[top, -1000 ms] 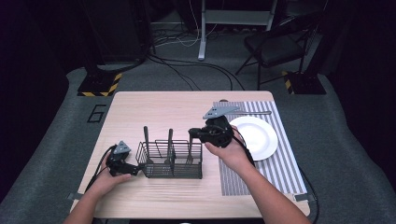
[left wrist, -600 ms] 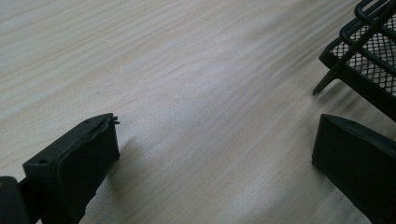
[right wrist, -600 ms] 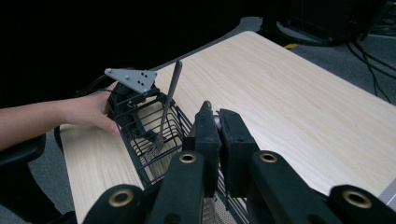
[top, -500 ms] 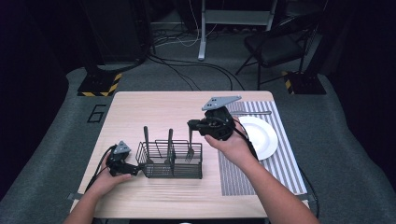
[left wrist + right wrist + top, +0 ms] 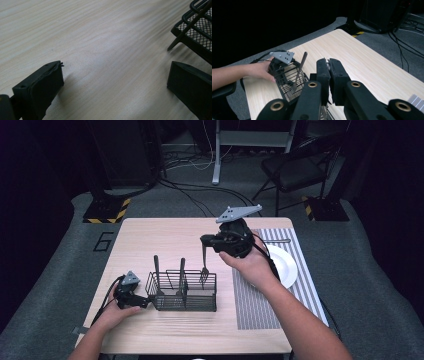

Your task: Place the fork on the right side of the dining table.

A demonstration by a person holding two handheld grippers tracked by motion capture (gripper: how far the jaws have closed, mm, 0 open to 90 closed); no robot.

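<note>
My right gripper (image 5: 207, 241) has its jaws clenched on the top of a fork's (image 5: 204, 265) handle. In the right gripper view the two pads press together with only a sliver of the handle between them. The fork hangs straight down from the grip, long axis upright, tines lowest and level with the top rim of the black mesh caddy (image 5: 185, 296), at its right-hand end. So relative to the caddy, the fork is above its rightmost compartment, barely clear of it or not quite; I can't tell which. Two other utensils (image 5: 156, 275) stand upright in the caddy further left.

My left gripper (image 5: 140, 301) rests on the table (image 5: 150, 240) at the caddy's left end, jaws released and spread, nothing between them in the left gripper view. The white plate (image 5: 285, 265) on the striped mat (image 5: 250, 310) lies right of the caddy, nearer my right hand. I judge the next move to be a carry that way.
</note>
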